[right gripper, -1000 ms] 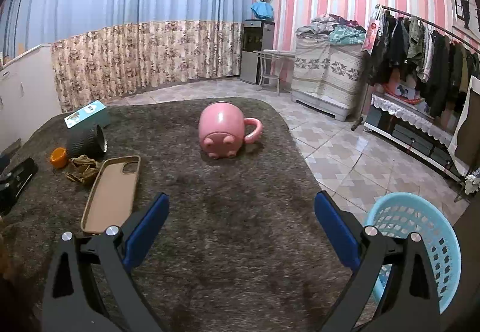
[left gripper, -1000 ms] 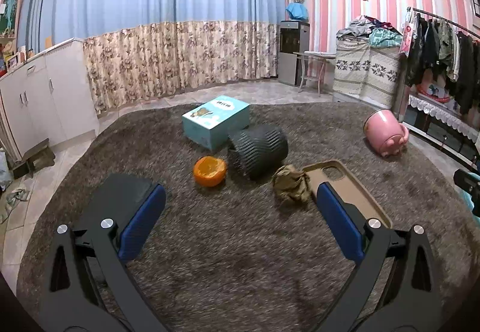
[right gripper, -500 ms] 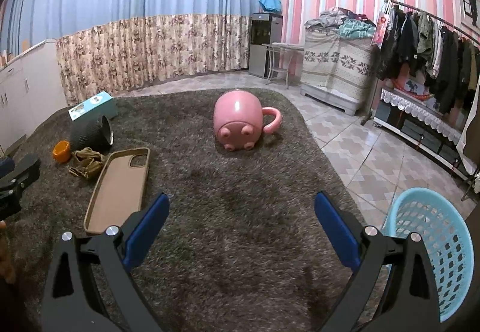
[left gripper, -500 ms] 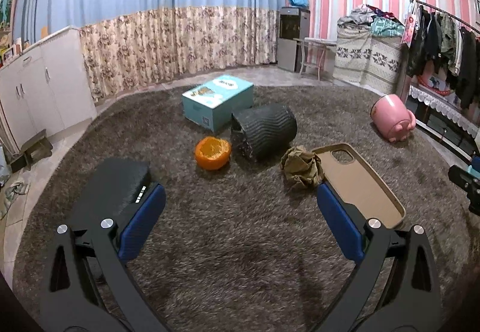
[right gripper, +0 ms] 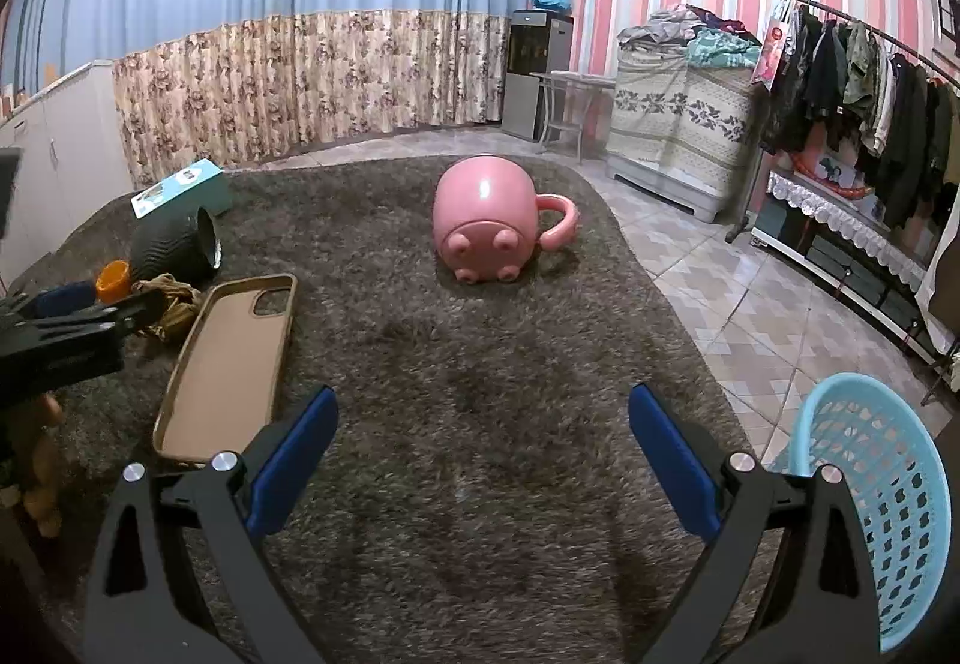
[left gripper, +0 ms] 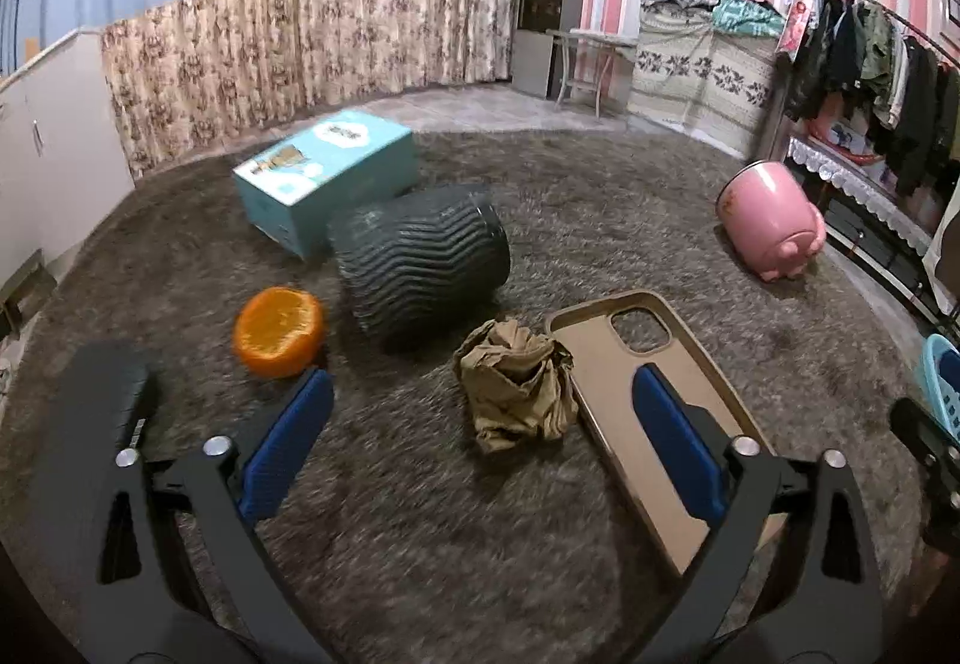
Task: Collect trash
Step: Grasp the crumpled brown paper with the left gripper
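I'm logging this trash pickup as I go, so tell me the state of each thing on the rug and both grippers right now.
Crumpled brown paper: on rug, ungrasped, ahead of the left fingers.
Orange half: cut side up.
Dark ribbed cup: tipped on its side.
Pink mug: on its side.
Phone case: lying flat, inside up.
Teal box: closed.
Blue basket: contents unclear.
Left gripper: closing, nothing gripped.
Right gripper: open, empty.

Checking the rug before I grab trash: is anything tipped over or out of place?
Yes. The pink pig mug and the dark ribbed cup both lie on their sides. A half orange and crumpled brown paper lie loose on the rug, beside an empty phone case.
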Available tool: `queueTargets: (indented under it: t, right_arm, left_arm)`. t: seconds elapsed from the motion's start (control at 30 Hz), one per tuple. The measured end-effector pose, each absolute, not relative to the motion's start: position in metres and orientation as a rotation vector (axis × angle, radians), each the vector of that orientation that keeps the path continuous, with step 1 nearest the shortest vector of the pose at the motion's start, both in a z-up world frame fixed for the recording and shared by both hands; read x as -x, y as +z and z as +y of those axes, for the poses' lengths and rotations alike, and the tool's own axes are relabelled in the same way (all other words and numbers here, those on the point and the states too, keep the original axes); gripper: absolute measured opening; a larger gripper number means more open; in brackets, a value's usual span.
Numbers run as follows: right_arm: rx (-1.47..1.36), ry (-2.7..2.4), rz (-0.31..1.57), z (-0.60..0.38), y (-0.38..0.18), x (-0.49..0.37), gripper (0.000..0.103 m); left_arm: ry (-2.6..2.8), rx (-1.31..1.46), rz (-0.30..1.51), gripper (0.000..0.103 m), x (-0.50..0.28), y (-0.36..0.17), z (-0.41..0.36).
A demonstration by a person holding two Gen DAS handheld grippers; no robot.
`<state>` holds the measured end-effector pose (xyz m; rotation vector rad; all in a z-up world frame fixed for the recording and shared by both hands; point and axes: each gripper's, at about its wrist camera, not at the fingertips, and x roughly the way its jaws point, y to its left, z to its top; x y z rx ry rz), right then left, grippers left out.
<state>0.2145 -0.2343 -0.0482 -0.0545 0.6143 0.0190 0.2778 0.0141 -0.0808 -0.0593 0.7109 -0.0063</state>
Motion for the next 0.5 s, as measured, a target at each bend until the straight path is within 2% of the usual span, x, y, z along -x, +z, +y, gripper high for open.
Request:
queueTargets:
  t: [0.07, 0.1, 0.17, 0.2, 0.5]
  right_arm:
    - [0.057, 0.020, 0.615, -0.234, -0.048, -0.214, 0.095]
    - [0.060, 0.021, 0.615, -0.234, -0.048, -0.214, 0.095]
    - [0.068, 0.022, 0.614, -0.233, -0.048, -0.214, 0.095]
    - [0.073, 0.024, 0.615, -0.232, -0.048, -0.214, 0.095]
    - [0.086, 0.097, 0.633, -0.212, -0.053, -0.210, 0.095]
  left_arm:
    - [-0.038, 0.065, 0.738, 0.071, -0.284, -0.086, 0.012]
    - [-0.052, 0.067, 0.758, 0.066, -0.287, -0.089, 0.011]
    - [-0.073, 0.077, 0.784, 0.041, -0.289, -0.093, 0.011]
    - [-0.090, 0.091, 0.789, 0.038, -0.288, -0.095, 0.012]
    - [-0.037, 0.087, 0.689, 0.038, -0.247, -0.078, 0.049]
